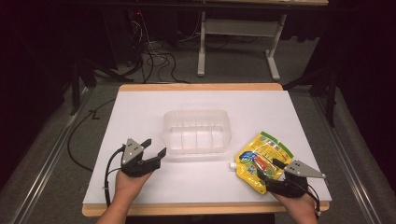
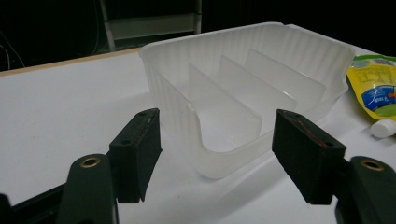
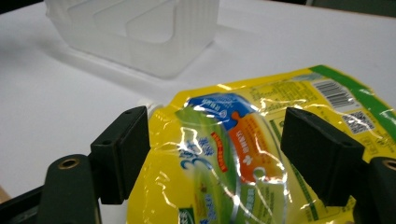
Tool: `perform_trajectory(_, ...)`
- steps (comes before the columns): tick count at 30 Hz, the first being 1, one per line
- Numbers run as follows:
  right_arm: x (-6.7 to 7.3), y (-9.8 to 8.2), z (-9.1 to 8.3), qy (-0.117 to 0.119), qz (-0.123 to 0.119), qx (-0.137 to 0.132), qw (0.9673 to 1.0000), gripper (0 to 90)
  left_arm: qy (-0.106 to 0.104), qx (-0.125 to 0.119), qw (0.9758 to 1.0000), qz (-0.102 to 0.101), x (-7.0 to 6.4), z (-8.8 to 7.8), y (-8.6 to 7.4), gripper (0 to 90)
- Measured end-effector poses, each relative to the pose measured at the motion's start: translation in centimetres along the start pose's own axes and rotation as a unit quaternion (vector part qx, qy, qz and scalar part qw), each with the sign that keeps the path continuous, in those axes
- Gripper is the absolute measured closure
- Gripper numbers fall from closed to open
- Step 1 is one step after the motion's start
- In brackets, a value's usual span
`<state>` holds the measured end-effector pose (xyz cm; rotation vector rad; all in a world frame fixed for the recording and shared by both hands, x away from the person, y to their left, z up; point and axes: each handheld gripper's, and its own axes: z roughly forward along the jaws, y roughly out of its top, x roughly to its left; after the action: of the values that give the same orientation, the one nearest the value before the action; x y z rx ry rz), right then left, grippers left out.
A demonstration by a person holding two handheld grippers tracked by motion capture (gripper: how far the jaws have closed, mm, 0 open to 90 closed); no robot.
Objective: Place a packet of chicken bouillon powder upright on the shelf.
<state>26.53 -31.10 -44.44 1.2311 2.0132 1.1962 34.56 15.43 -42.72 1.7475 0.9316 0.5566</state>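
A yellow refill pouch point(image 1: 262, 161) is laid flat on the white-covered bench point(image 1: 140, 112), toward its right near corner, with its white cap point(image 1: 230, 165) turned toward the left. The right tool point(image 1: 267, 169) is held low over the near end of this pouch, and in the right gripper view the pouch point(image 3: 233, 154) is seen between the two black jaws, which are spread wide on either side of its printed face; no pressing of the pads on the foil can be made out, so the pouch is not gripped. A clear plastic bin point(image 1: 198, 132) with upright dividers is placed at the middle of the bench, just beside the pouch on its left. The left tool point(image 1: 156, 148) is held near the bin's left near corner, apart from it, with its jaws spread wide and nothing between them. In the left gripper view the bin point(image 2: 243, 88) is seen beyond the open jaws, and the pouch point(image 2: 376, 88) is seen past its far right side.
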Motion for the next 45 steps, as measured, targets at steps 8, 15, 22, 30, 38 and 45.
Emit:
perform_trajectory(8, 0.5, -1.2, -0.3, 0.011, -0.006, 0.027, 0.9996, 20.1, -0.013, -0.009, 0.9999, -0.008, -0.4, 1.1, 0.8, 33.6)
perform_trajectory(15, 1.0, -1.9, -0.1, 0.017, -0.015, 0.053, 0.9984, 17.1, -0.019, -0.007, 0.9998, -0.003, -0.8, 2.0, 0.9, 34.1)
perform_trajectory(22, 1.6, -2.1, 0.6, 0.024, -0.024, 0.073, 0.9967, 14.8, -0.022, -0.008, 0.9997, -0.006, -0.8, 2.0, 1.0, 34.4)
perform_trajectory(30, 1.9, -2.5, 1.4, 0.023, -0.044, 0.098, 0.9939, 12.7, -0.024, -0.007, 0.9997, -0.005, -0.9, 2.0, 1.0, 34.7)
perform_trajectory(38, 1.9, -3.0, 2.1, 0.008, -0.064, 0.126, 0.9899, 12.4, -0.026, -0.005, 0.9997, -0.004, -0.9, 2.2, 0.9, 34.7)
perform_trajectory(45, 1.6, -3.0, 1.9, -0.012, -0.071, 0.119, 0.9902, 16.8, -0.027, -0.002, 0.9996, -0.003, -0.9, 2.2, 0.9, 34.7)
